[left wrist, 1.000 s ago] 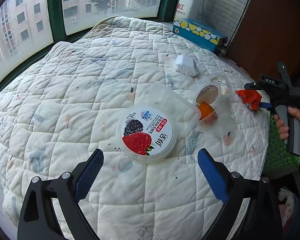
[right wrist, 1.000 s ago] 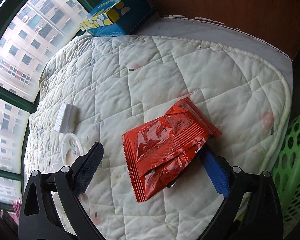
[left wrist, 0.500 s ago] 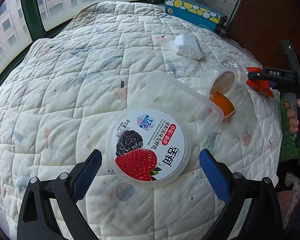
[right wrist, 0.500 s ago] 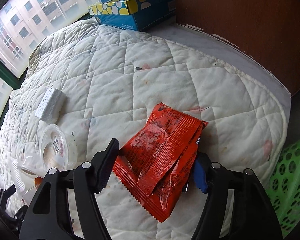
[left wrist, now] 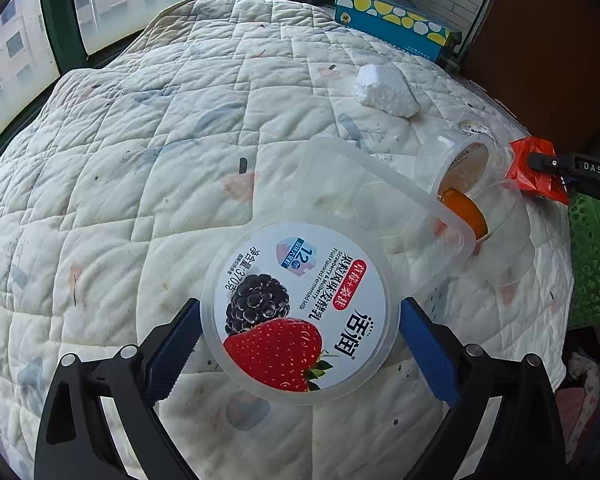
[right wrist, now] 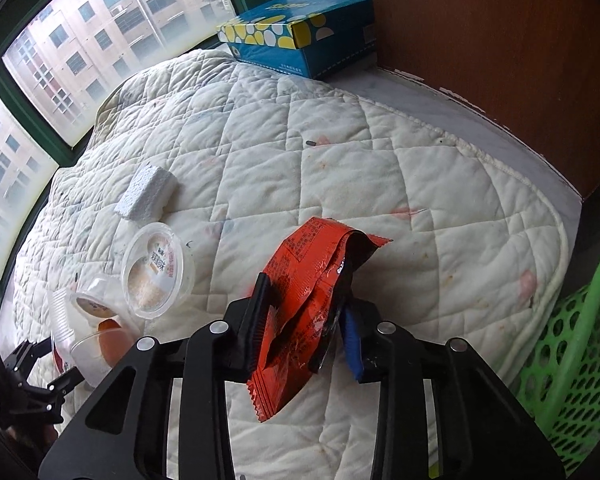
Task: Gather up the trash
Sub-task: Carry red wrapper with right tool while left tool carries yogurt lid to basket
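A round yoghurt tub [left wrist: 300,304] with a strawberry and blackberry lid lies on the white quilt [left wrist: 140,160]. My left gripper [left wrist: 300,332] is open, with one blue pad on each side of the tub's rim. A crumpled red snack wrapper [right wrist: 304,280] stands folded between the pads of my right gripper [right wrist: 306,300], whose jaws are closing and pinching it. In the left wrist view the same wrapper [left wrist: 534,168] shows at the right edge in that gripper's tip. A clear plastic tray [left wrist: 364,208] leans against the tub.
Small lidded cups [right wrist: 156,272] and a cup with orange contents [left wrist: 460,208] lie near the tray. A white foam block [left wrist: 384,94] sits further back. A blue tissue box [right wrist: 296,36] stands by the window. A green perforated basket [right wrist: 572,360] is beside the quilt's right edge.
My left gripper dropped toward the yoghurt tub, which now sits between its fingers. My right gripper went from wide open to closed on the red wrapper, which crumpled upright.
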The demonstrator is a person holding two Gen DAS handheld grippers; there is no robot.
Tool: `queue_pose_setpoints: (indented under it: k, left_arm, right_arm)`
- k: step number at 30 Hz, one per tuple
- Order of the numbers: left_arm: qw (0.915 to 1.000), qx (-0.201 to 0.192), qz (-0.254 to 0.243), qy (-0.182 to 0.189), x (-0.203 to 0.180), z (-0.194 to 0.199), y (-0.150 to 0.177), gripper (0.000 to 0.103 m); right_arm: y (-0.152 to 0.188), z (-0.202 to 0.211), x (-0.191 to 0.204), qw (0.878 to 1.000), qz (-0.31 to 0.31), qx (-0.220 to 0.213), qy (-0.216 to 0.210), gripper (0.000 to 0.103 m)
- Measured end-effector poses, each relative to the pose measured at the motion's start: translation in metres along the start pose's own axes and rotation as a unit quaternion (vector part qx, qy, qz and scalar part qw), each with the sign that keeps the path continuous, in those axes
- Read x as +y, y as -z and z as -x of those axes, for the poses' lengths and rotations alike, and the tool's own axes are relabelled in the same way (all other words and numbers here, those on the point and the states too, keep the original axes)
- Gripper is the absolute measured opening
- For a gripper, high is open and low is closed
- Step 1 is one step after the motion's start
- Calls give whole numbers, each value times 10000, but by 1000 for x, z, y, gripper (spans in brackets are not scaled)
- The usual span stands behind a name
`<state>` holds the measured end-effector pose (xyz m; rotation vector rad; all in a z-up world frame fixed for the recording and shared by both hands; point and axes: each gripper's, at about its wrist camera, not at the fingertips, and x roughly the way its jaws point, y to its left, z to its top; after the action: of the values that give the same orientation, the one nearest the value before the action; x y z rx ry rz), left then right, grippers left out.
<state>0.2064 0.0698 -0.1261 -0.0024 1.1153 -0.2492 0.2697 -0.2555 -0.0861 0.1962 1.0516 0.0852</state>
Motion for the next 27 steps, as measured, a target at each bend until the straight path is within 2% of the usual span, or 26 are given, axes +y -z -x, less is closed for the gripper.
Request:
queue_pose_setpoints:
  k: [8, 16, 23, 27]
  left_arm:
    - [9999, -110, 85, -47, 3, 10, 6, 90]
    - [9988, -442, 222, -22, 0, 49, 18, 90]
    - [9973, -720, 132, 56, -21, 88, 25, 90]
    - [9959, -877, 8, 221, -44, 106, 21, 90]
  right_arm:
    - [11, 23, 3, 9991, -55, -200, -361, 31]
    - [23, 54, 2, 9969, -60, -442, -654, 30]
    - [34, 84, -7, 9954, 16, -663, -689, 30]
    - [44, 101, -22, 9948, -41, -765, -665, 30]
